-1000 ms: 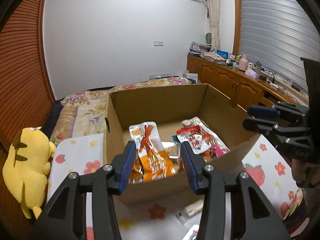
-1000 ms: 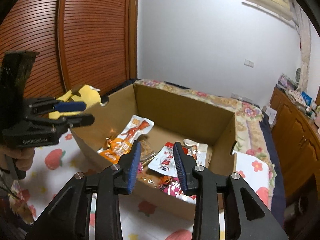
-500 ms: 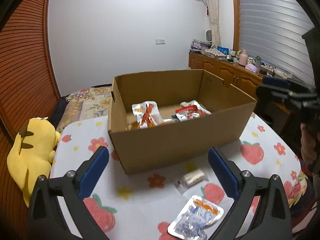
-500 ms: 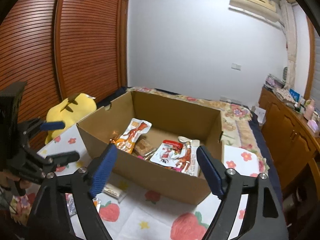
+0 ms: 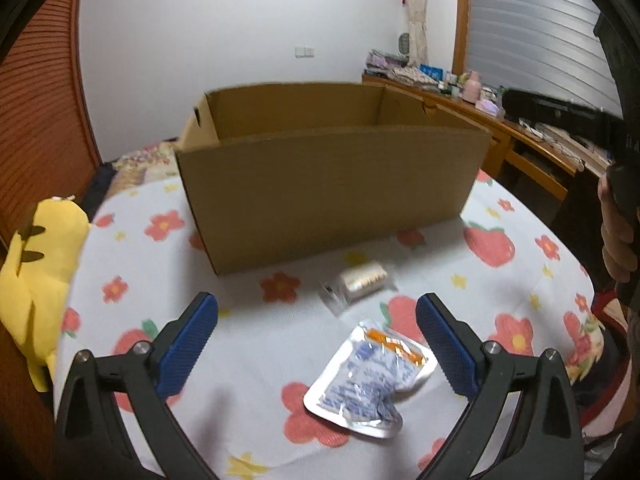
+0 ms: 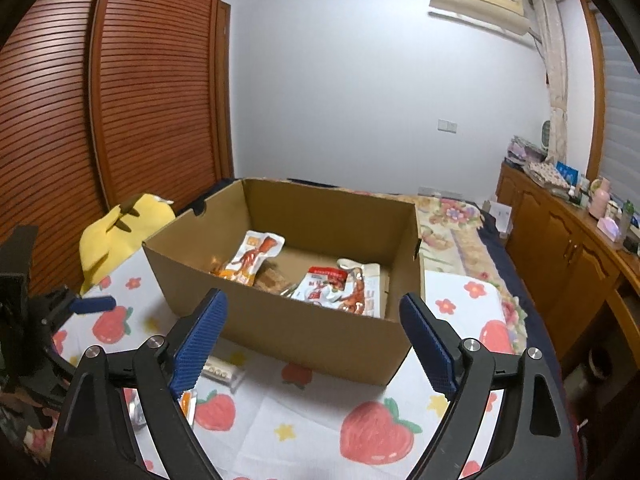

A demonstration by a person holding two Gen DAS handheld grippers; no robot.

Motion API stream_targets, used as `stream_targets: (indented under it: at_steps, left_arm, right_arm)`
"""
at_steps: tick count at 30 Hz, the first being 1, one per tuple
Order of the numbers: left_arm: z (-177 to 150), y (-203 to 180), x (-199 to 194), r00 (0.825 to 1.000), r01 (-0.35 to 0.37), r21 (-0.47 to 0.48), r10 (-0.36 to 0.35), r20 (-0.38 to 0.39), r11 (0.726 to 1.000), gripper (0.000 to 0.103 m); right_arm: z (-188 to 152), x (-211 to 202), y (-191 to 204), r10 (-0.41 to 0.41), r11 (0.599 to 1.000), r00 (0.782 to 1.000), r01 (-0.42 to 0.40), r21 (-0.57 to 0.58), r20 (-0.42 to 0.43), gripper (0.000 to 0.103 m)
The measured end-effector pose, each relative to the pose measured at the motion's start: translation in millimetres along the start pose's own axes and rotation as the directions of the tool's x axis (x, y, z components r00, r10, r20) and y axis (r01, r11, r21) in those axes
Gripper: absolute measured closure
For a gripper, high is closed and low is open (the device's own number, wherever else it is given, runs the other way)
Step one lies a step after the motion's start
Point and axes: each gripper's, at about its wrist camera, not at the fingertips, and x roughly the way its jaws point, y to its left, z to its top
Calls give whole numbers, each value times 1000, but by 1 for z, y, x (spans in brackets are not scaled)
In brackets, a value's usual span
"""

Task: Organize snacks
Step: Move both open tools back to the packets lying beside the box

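An open cardboard box [image 5: 332,184] stands on the flowered tablecloth [image 5: 132,264]. In front of it lie a small clear-wrapped roll snack [image 5: 362,280] and a silver-blue pouch [image 5: 372,376]. My left gripper [image 5: 316,320] hovers low over them, open and empty, the pouch just inside its right finger. The right wrist view looks into the box [image 6: 304,336], where an orange pouch [image 6: 252,256] and a red-white pouch [image 6: 332,284] lie among other packets. My right gripper [image 6: 312,312] stands before the box's near wall, its jaws opening with nothing between them. The left gripper [image 6: 80,306] shows at the left edge.
A yellow plush toy [image 5: 36,264] sits off the table's left side. Behind the box is a bed with a floral cover [image 6: 452,232]. A wooden cabinet [image 6: 560,248] with clutter runs along the right wall. A hand [image 5: 616,232] holds the right gripper.
Both grippers have drawn back from over the box and spread wide. The left one has also sunk, so the box's near wall and the two packets on the cloth now fill its view.
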Motion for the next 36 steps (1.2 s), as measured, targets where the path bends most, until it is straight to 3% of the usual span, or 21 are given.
stream_targets:
  at_steps: [14,27,36]
  left_arm:
    - [-23,-22,23,991,81,72,-72,-113,994,3]
    - [-38,-20,30,977,92,100,-71,-200,991,5]
    - [-38,-15,30,980,94,77,-79,-184,993,29]
  right_arm:
    - [-39,1,1,40,999,998,-40,15,-55,14]
    - [-74,16,10,97,995,988,-93,37,-123,14]
    - [-97,39,21,140,990,972,-136,34,-188,14]
